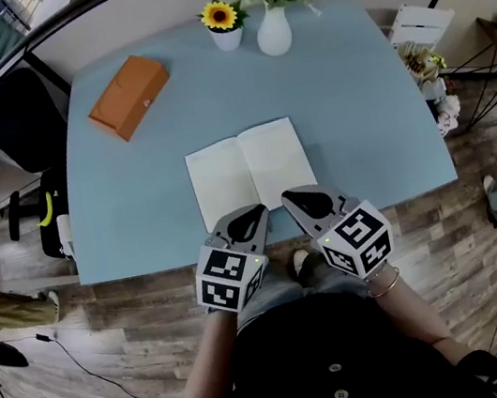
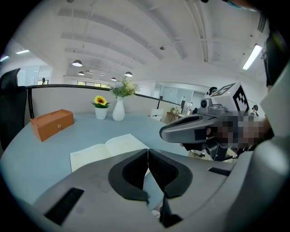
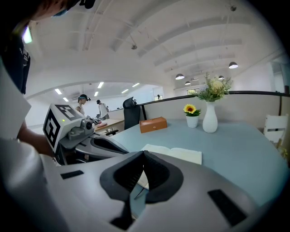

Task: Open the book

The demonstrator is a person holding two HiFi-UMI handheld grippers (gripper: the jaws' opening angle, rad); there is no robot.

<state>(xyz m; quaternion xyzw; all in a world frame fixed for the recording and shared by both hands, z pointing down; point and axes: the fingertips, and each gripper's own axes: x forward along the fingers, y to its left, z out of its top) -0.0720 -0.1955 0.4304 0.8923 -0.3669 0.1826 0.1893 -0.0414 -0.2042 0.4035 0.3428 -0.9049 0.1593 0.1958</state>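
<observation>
Already the book point(image 1: 250, 170) lies open, flat near the table's point(image 1: 137, 213) front edge — the task looks done. Left gripper point(image 1: 254, 210) and right gripper point(image 1: 292, 196) hover beside it, jaws together, empty — next, likely only withdrawal.
</observation>
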